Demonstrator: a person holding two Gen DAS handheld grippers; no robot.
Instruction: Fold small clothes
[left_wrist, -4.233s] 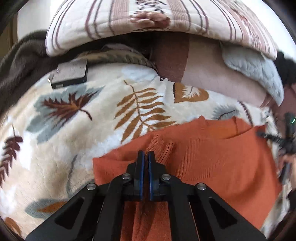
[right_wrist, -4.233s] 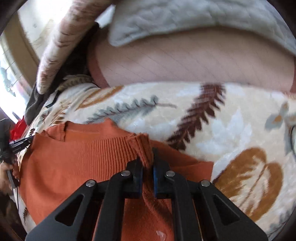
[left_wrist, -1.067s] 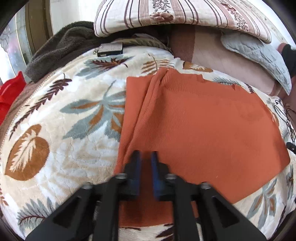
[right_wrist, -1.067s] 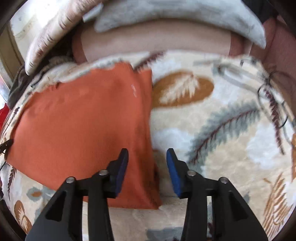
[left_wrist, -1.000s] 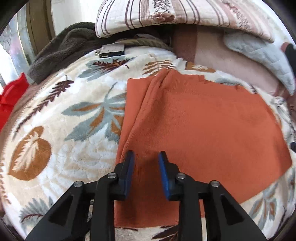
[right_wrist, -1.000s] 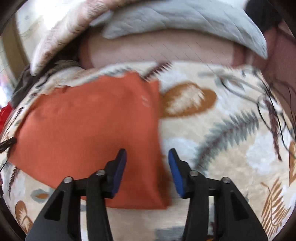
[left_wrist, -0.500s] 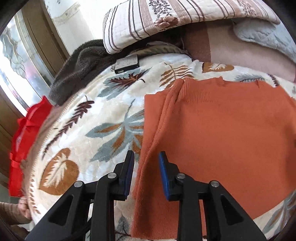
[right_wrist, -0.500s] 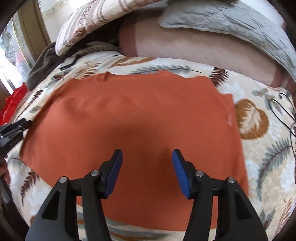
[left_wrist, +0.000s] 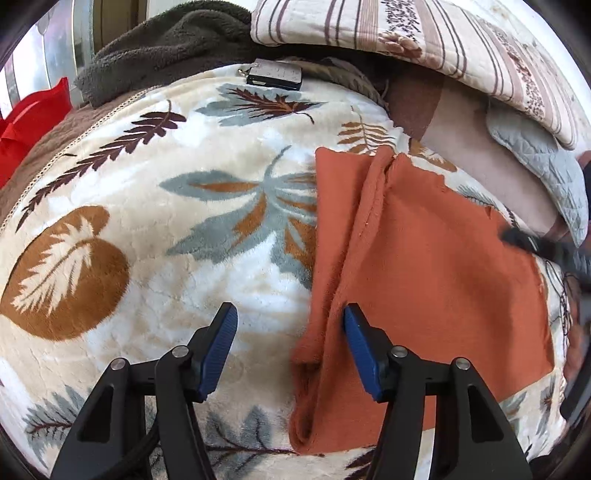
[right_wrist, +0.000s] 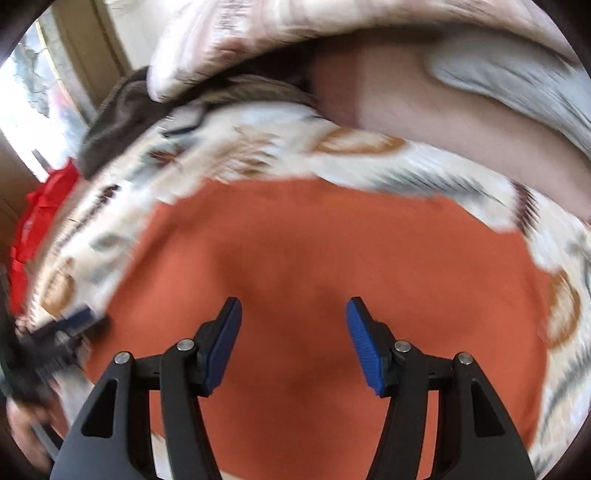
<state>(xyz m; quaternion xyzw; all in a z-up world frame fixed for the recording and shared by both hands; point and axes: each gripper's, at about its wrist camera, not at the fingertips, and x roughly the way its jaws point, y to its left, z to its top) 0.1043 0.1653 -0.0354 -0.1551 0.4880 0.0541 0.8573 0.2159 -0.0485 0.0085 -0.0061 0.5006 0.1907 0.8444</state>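
Note:
An orange knit sweater lies folded flat on a leaf-print fleece blanket, with a sleeve doubled along its left side. My left gripper hovers over that left edge. Its jaws are opening; the edge lies below the gap near the right pad, and neither pad presses on it. In the blurred right wrist view my right gripper hangs over the middle of the sweater, its jaws opening with nothing gripped. The left gripper shows at that view's left edge, above a hand.
A dark flat device lies at the blanket's far edge, beside a brown fleece throw. A striped quilt and a grey quilted pad are piled behind. A red cloth sits far left; a thin cable lies right of the sweater.
The left gripper let go of the sweater, slid left to its folded edge and spread its jaws wider. The right gripper swept left from the sweater's right edge to over its middle.

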